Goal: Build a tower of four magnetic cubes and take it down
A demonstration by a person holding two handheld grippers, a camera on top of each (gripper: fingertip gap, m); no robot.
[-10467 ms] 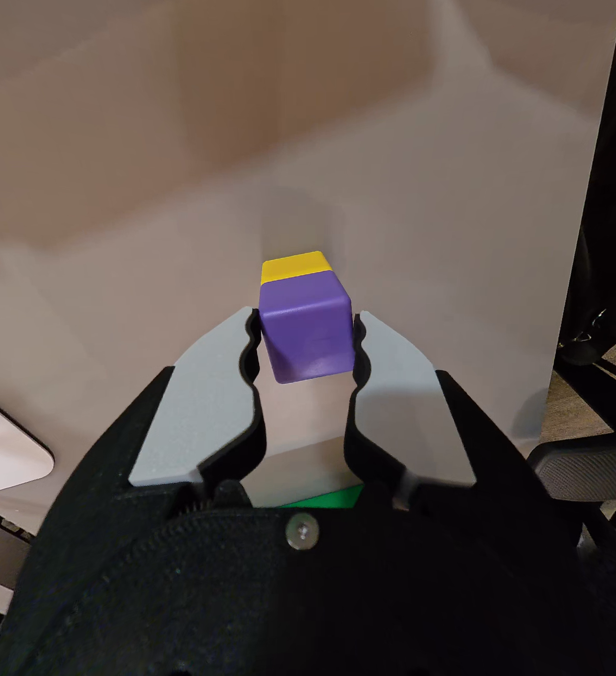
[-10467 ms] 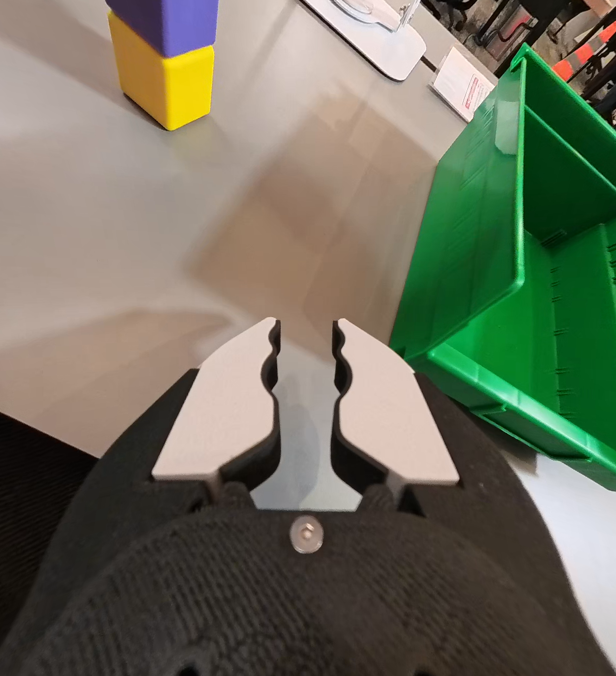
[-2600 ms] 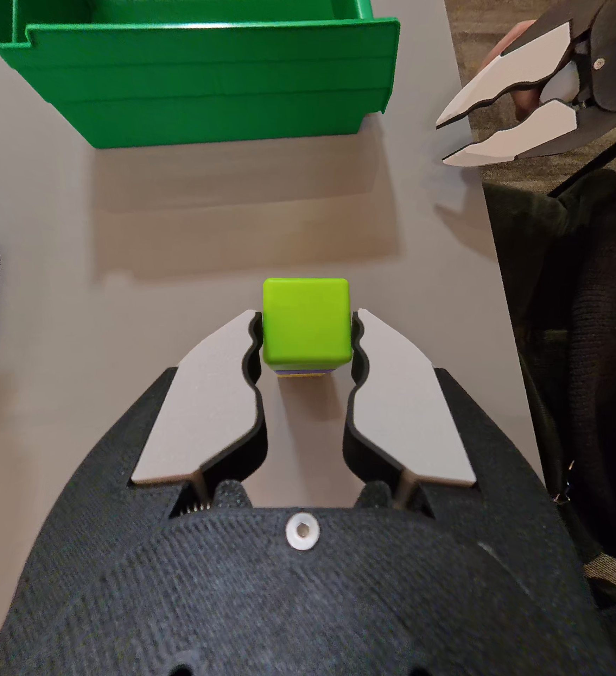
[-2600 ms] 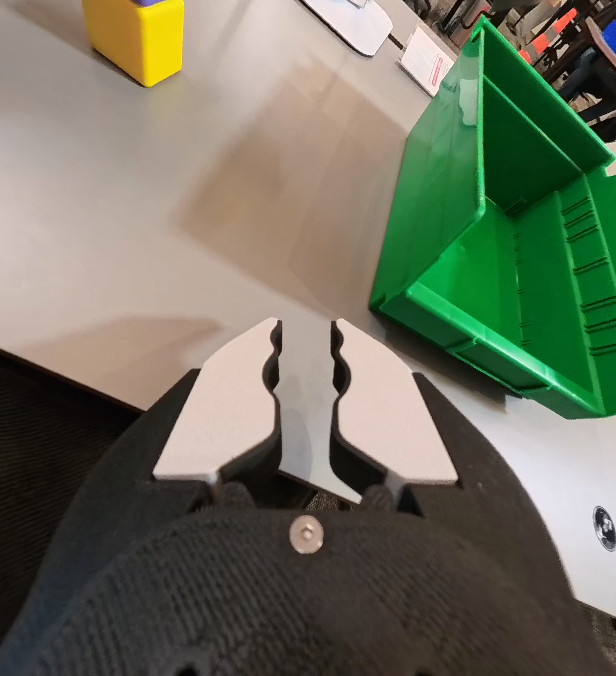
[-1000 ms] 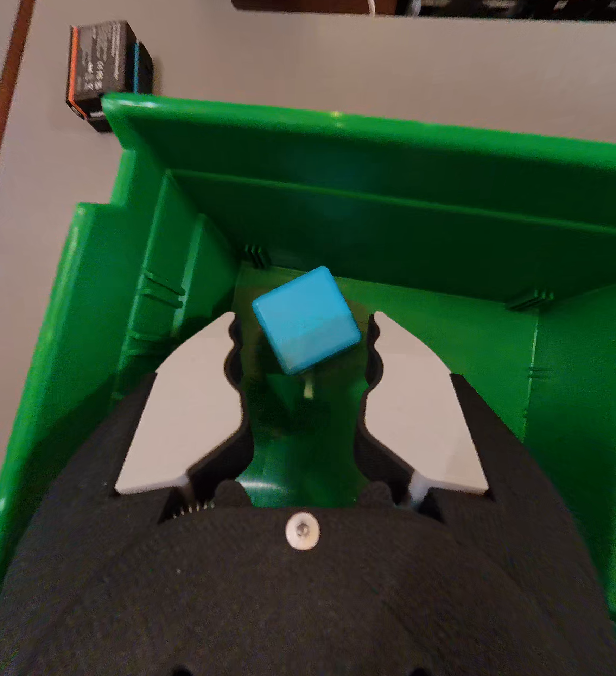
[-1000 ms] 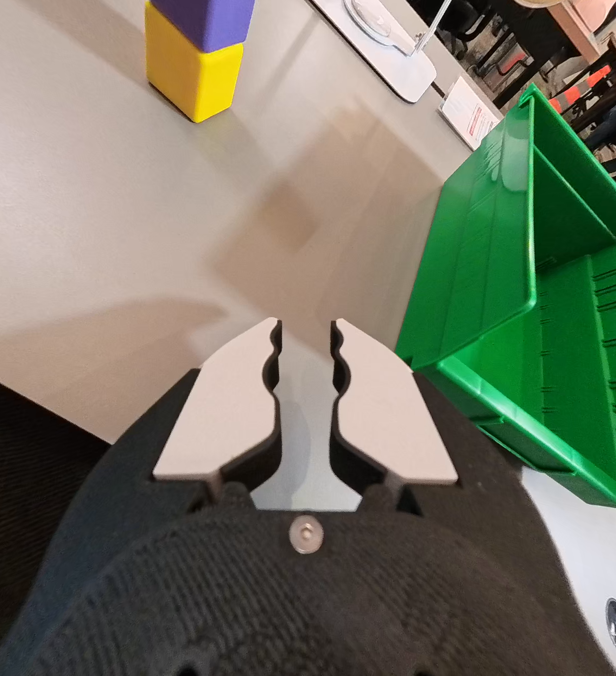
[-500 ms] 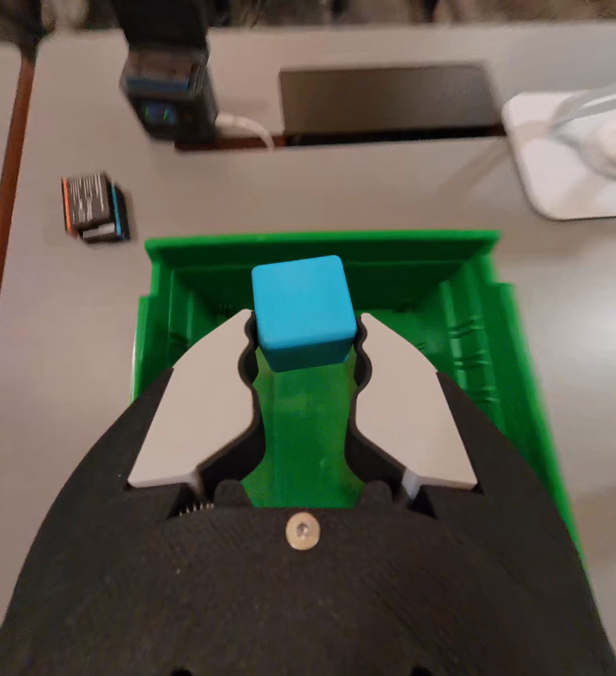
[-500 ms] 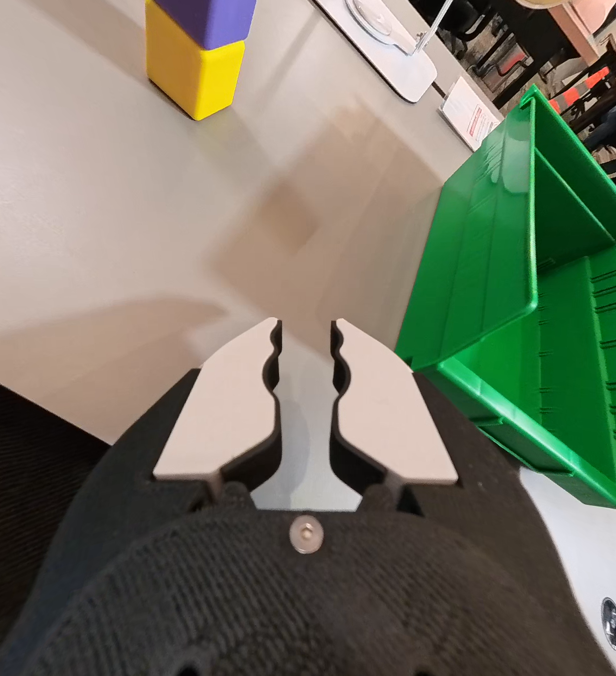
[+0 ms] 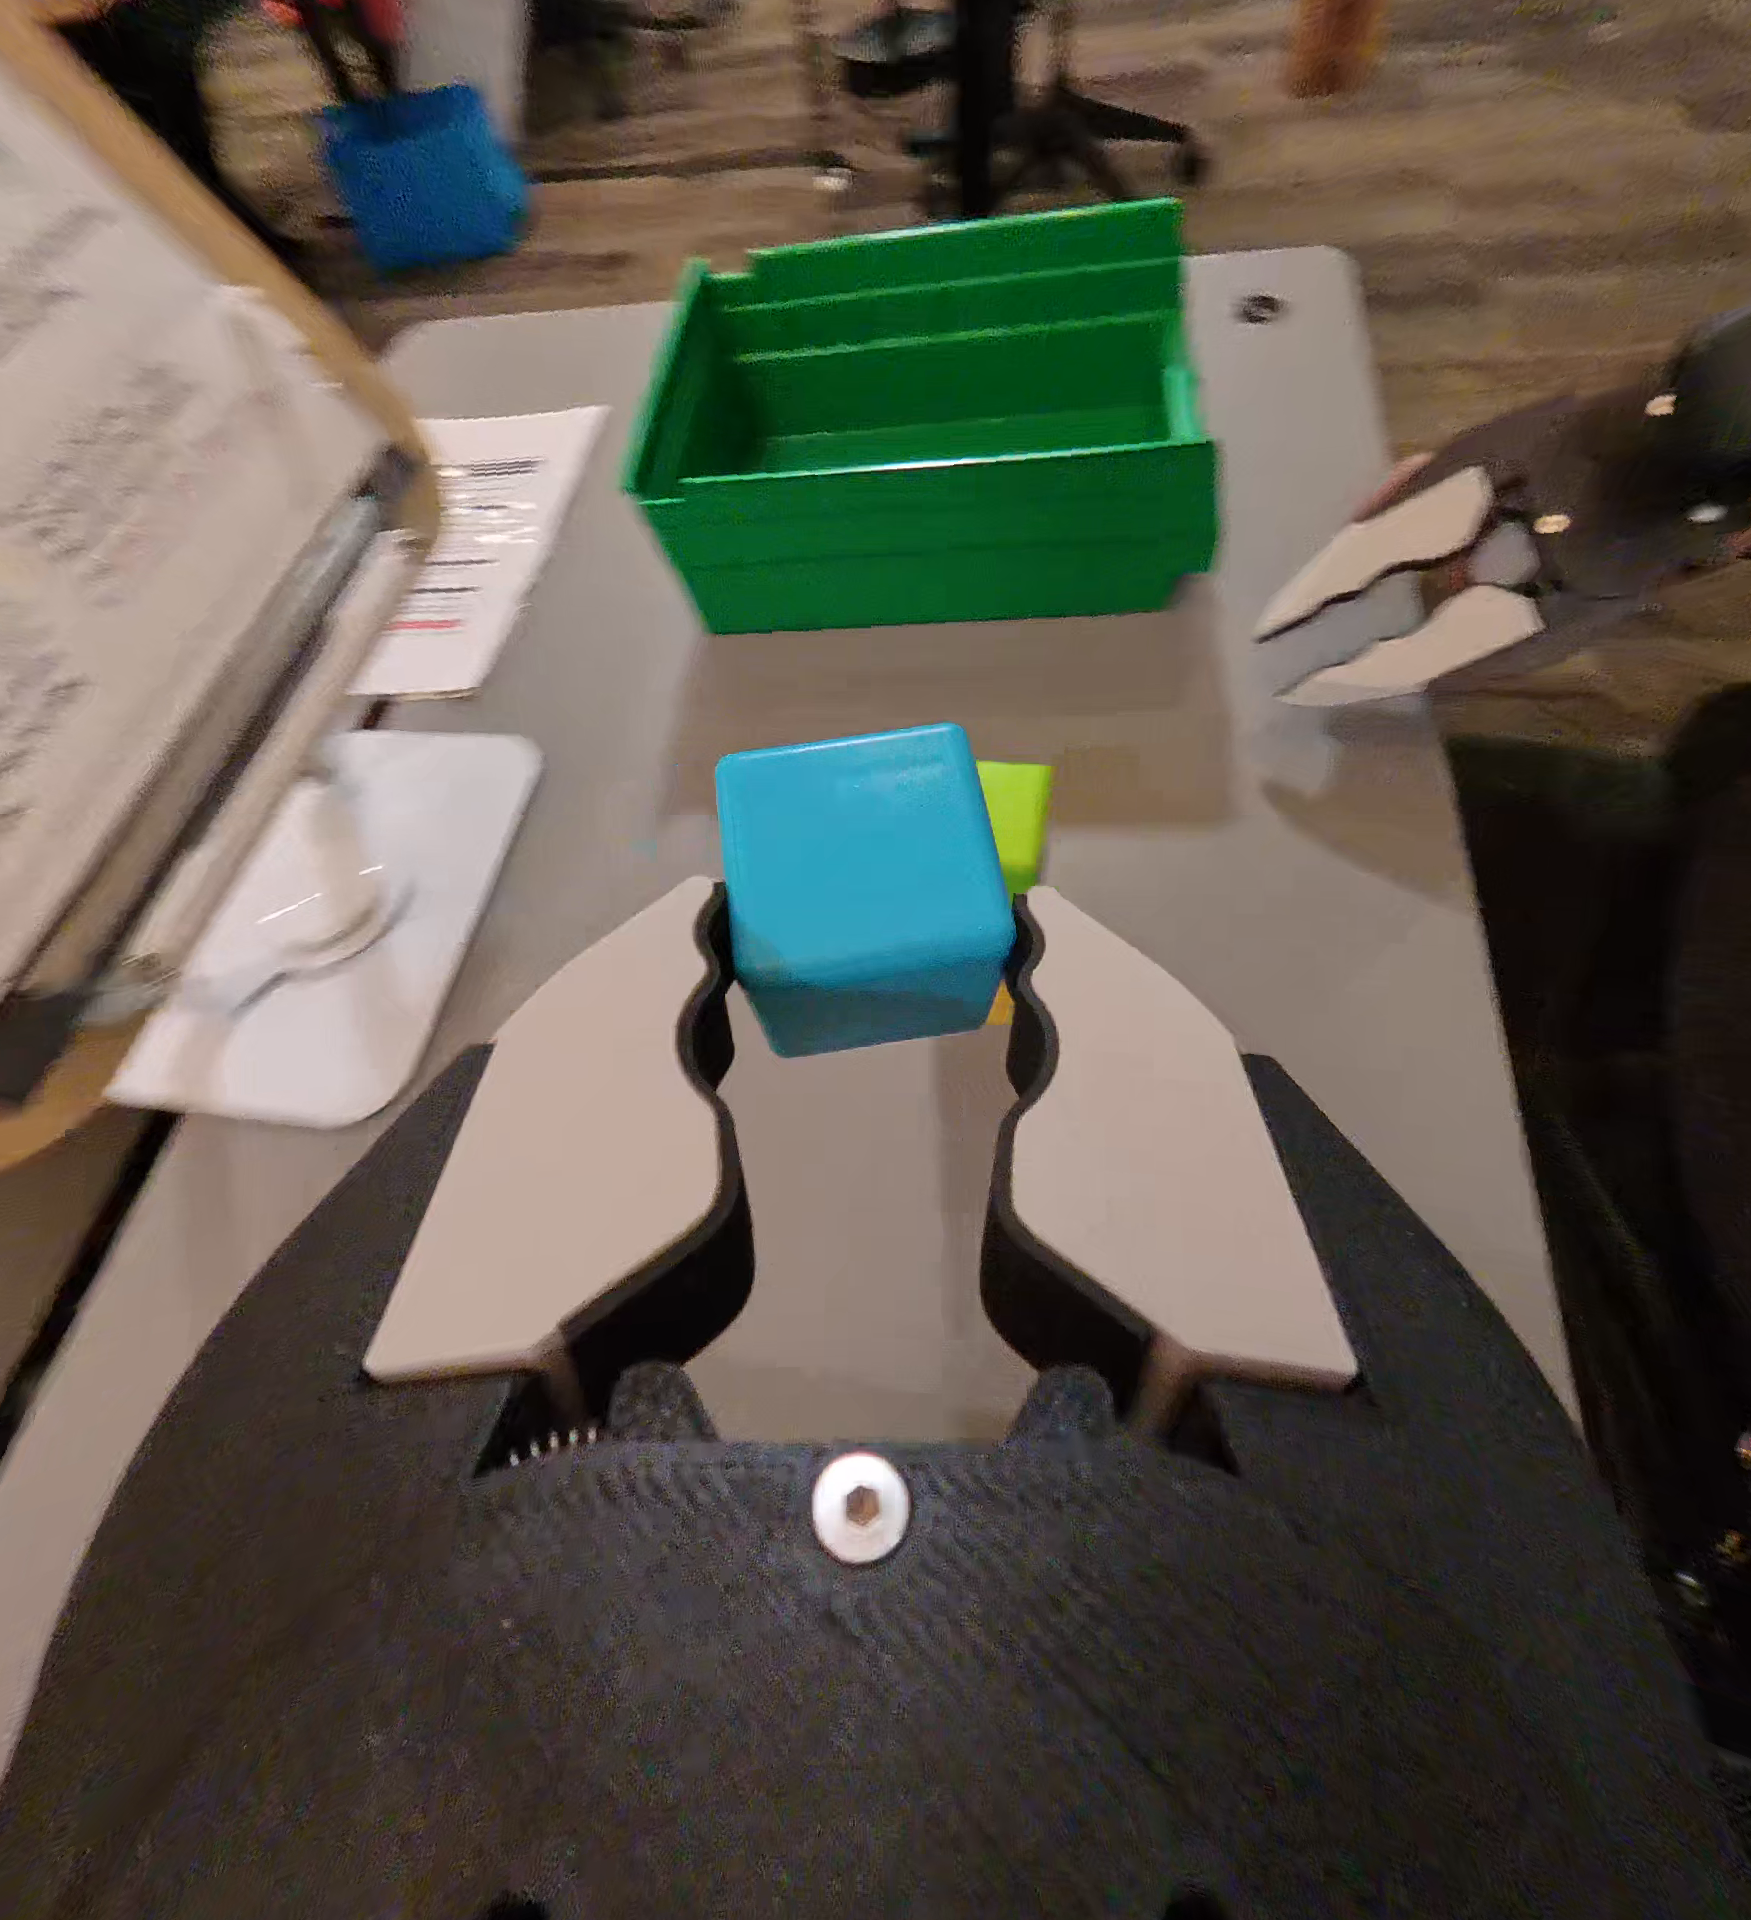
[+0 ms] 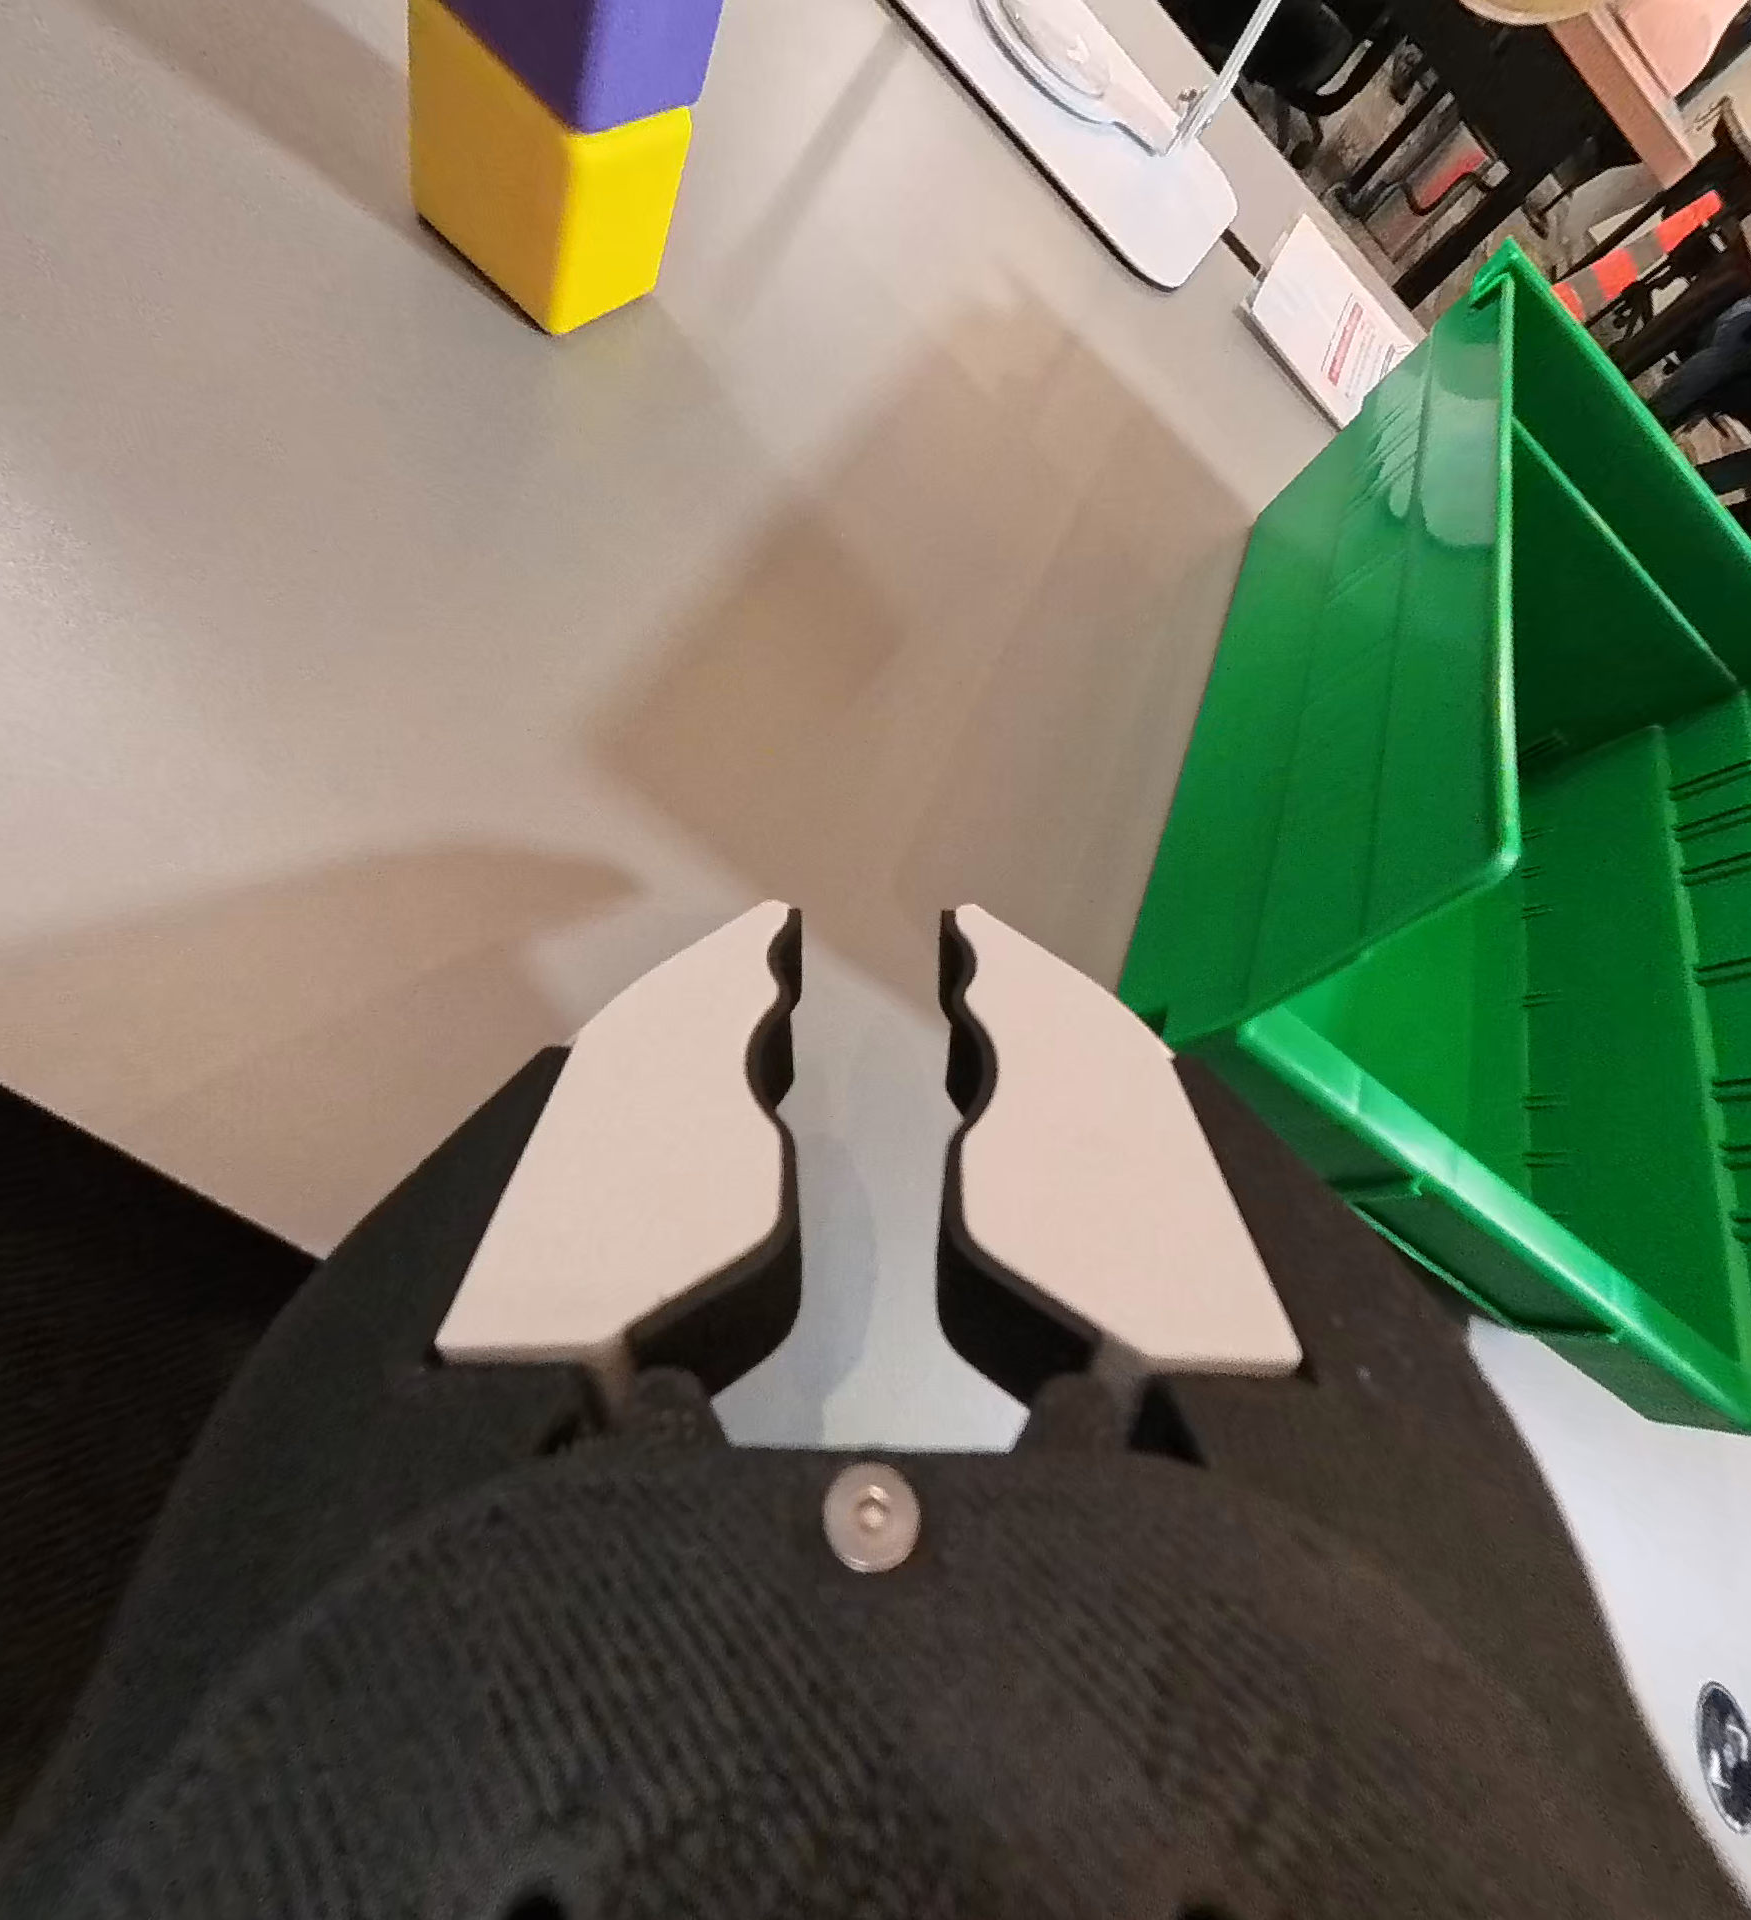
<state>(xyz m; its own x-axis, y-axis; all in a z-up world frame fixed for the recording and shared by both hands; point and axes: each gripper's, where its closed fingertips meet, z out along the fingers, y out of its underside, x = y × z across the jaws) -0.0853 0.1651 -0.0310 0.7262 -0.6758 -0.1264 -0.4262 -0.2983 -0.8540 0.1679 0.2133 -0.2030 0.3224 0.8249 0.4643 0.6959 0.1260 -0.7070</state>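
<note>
Left hand-held gripper (image 9: 866, 914) was clamped on a blue cube (image 9: 860, 883), raised above the bench (image 9: 1318, 935).
Right hand-held gripper (image 10: 871, 920) was held narrowly parted, empty, beside the green bin (image 10: 1473, 831).

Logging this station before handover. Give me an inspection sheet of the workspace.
Surface: grey table, bare between stack and bin.
Blocks: blue block between the left gripper's fingers, off the table; behind it a lime block; in the right view a purple block on a yellow block.
Bin: green bin, looks empty.
Clutter: white stand base, printed sheet, tilted board of papers.
Grippers: left gripper shut on the blue block; right gripper open, holding nothing, by the bin corner.
Cables: nothing seen.
Surroundings: chairs and floor, blurred.
</note>
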